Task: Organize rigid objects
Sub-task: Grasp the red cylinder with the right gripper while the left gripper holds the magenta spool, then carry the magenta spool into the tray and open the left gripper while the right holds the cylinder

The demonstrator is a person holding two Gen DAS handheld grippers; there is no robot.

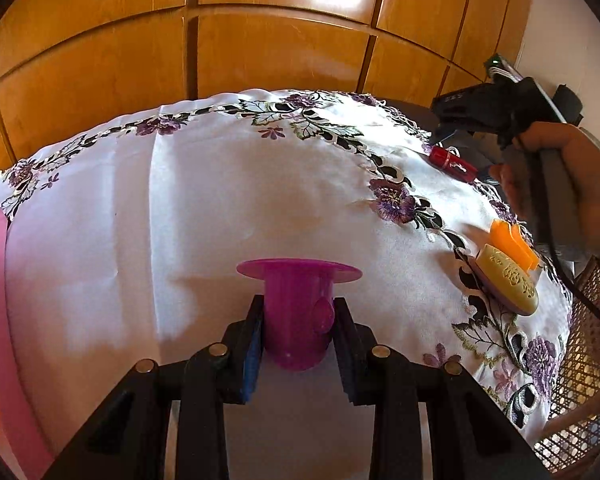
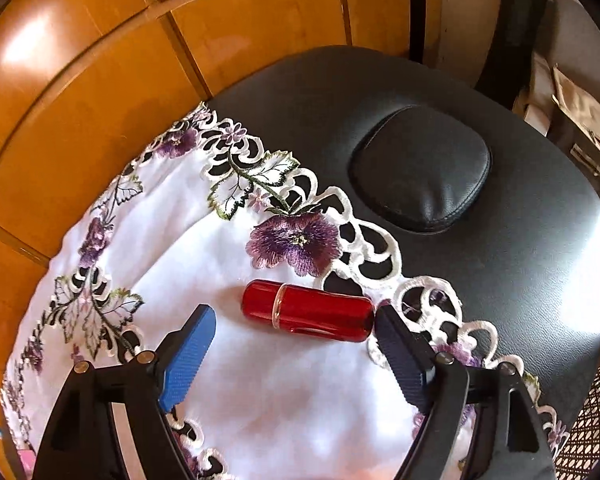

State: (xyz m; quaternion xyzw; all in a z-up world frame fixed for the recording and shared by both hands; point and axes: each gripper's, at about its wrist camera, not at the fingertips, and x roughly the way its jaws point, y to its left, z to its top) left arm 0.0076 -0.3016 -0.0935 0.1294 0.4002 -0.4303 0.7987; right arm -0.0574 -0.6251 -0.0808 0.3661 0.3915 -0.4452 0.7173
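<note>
My left claw [image 1: 298, 322] has the magenta plastic piece [image 1: 298, 312] pinched between its two pads, squeezing the round body from both sides. The wide flat flange points away from me, the closed end toward me, and a small round knob on its side faces the right pad. It sits near the middle of the near edge of the white embroidered cloth [image 1: 204, 216].

Over on the right, my right claw [image 2: 295, 322] is spread wide around the red lipstick tube [image 2: 307, 316]. The tube lies on its side, lengthwise across the gap between the pads. The dark right finger [image 2: 399, 354] is right at the tube's right end, touching or just short of it, I can't tell which. The blue left pad [image 2: 188, 356] stands well clear of the cap end. The tube rests on the cloth's right border, just near of a purple embroidered flower [image 2: 296, 242], with the black padded surface [image 2: 519, 260] and its raised black cushion [image 2: 421, 168] farther off.

From the left camera I see the same lipstick [image 1: 451, 162] at the far right, with the other claw [image 1: 445, 136] over it. Nearer, on the right side of the cloth, lie an orange plastic piece [image 1: 513, 242] and a cream-and-purple oval item [image 1: 507, 282], touching each other. A pink board edge [image 1: 4, 320] runs along the left. Wooden panelled doors [image 1: 260, 40] fill the far background, and a woven cane surface [image 1: 583, 360] shows at the near right.
</note>
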